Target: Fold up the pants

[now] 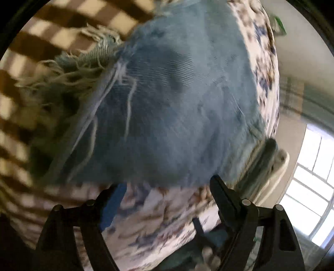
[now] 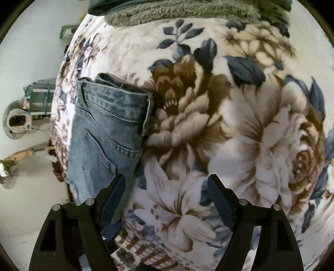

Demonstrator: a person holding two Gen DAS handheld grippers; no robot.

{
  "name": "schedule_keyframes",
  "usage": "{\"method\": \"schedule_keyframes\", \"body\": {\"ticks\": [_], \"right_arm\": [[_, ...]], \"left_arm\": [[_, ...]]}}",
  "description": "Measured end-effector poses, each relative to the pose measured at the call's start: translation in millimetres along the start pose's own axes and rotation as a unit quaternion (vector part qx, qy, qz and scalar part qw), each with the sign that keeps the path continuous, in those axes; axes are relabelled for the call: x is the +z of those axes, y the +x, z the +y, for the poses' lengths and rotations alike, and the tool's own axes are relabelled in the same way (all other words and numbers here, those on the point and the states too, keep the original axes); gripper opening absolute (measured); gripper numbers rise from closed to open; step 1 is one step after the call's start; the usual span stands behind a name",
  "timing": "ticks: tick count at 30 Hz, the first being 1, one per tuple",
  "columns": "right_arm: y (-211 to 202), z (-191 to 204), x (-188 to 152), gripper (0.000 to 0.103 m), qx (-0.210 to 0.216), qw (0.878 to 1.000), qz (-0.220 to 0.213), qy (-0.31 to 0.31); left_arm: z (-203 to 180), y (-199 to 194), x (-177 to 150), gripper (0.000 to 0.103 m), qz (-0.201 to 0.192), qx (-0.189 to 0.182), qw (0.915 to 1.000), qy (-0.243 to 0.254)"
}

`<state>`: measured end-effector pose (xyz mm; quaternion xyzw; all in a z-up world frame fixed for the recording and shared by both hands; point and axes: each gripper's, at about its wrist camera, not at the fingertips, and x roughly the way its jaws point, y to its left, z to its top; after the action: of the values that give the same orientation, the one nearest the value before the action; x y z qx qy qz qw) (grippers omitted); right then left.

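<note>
while both grippers are held apart and empty, the jeans (image 1: pixel 177 104) are seen spread on the flowered blanket (image 2: pixel 229 125), frayed hem just ahead of the left gripper (image 1: pixel 167 200), waistband ahead-left of the right gripper (image 2: pixel 167 193).

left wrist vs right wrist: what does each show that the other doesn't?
Left wrist only: the jeans' frayed hem, a checked cloth beside it and a window.
Right wrist only: the jeans' waistband, a back pocket and a grey fuzzy throw.
Both: the jeans on the floral blanket, with each gripper's fingers open and empty, left gripper and right gripper.
</note>
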<state>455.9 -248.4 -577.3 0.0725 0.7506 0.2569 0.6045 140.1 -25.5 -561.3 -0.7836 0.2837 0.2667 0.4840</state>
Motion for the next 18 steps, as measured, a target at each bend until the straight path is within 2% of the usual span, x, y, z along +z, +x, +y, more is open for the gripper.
{"method": "schedule_keyframes", "body": {"ticks": [4, 7, 12, 15, 16, 17, 18], "right_arm": [[14, -2, 10, 0.082, 0.045, 0.999, 0.008, 0.001], [33, 0, 25, 0.082, 0.08, 0.997, 0.011, 0.014], [64, 5, 53, 0.082, 0.151, 0.987, 0.005, 0.047], [74, 12, 64, 0.082, 0.173, 0.983, -0.007, 0.056], [76, 16, 66, 0.07, 0.173, 0.983, -0.017, 0.055], [76, 20, 67, 0.05, 0.174, 0.983, -0.024, 0.052], [77, 25, 68, 0.049, 0.167, 0.984, -0.03, 0.045]], "left_arm": [[13, 5, 7, 0.08, -0.03, -0.023, 0.998, -0.051], [18, 10, 7, 0.08, -0.051, -0.034, 0.9929, -0.102], [9, 16, 2, 0.08, -0.082, -0.012, 0.9884, -0.127], [2, 17, -1, 0.08, -0.096, -0.002, 0.9863, -0.134], [-2, 16, -2, 0.079, -0.101, 0.002, 0.9863, -0.131], [-5, 16, -2, 0.068, -0.104, 0.004, 0.9864, -0.127], [-10, 13, -1, 0.053, -0.109, 0.007, 0.987, -0.117]]}}
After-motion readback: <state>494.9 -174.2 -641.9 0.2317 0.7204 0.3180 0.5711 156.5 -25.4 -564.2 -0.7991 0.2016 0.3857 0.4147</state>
